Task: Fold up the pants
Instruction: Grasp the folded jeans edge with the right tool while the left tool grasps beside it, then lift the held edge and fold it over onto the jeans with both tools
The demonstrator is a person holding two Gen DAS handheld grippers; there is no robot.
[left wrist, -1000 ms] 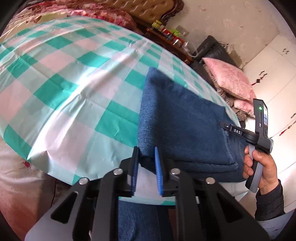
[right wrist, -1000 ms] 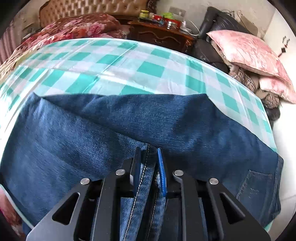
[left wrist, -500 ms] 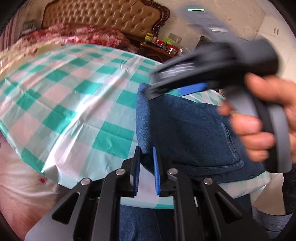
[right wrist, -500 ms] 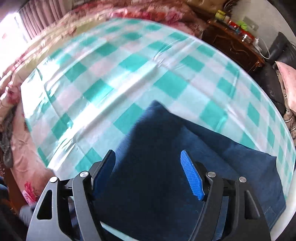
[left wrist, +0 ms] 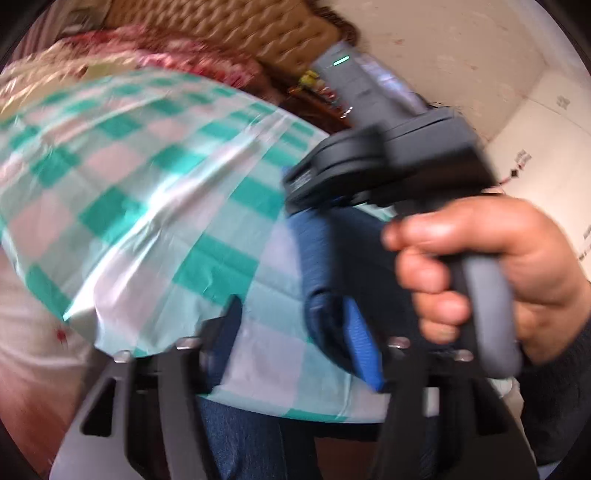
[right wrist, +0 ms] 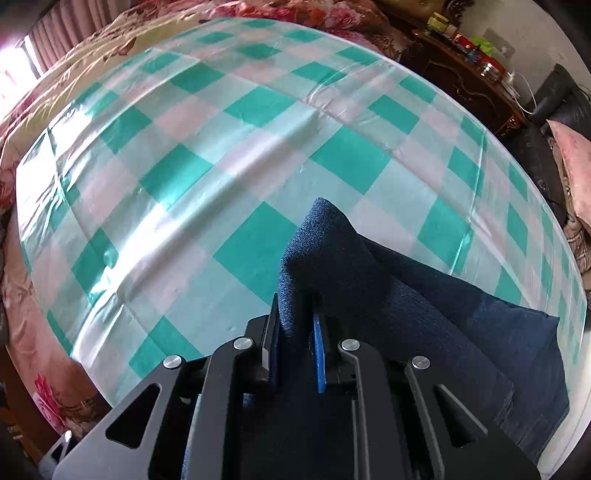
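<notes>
The dark blue jeans [right wrist: 424, 317] lie folded on the green-and-white checked tablecloth [right wrist: 221, 155], near its front right edge. My right gripper [right wrist: 295, 343] is shut on the folded corner of the jeans and holds it raised off the cloth. In the blurred left wrist view the jeans [left wrist: 321, 258] run down to the table's near edge. My left gripper [left wrist: 295, 339] is open at that edge, its jaws wide apart, with the near end of the jeans against its right finger. The right gripper's body [left wrist: 388, 166] and the hand holding it fill the right side of that view.
A flowered bedspread [right wrist: 44, 369] hangs around the table on the left. A dark wooden cabinet [right wrist: 465, 74] with bottles stands at the back. Pink cushions [right wrist: 576, 173] lie on a dark sofa at the right. A padded headboard [left wrist: 240, 26] is behind the table.
My left gripper has opened and let go of the jeans' near edge. My right gripper, open half a second ago, has closed on the folded corner and lifted it.
</notes>
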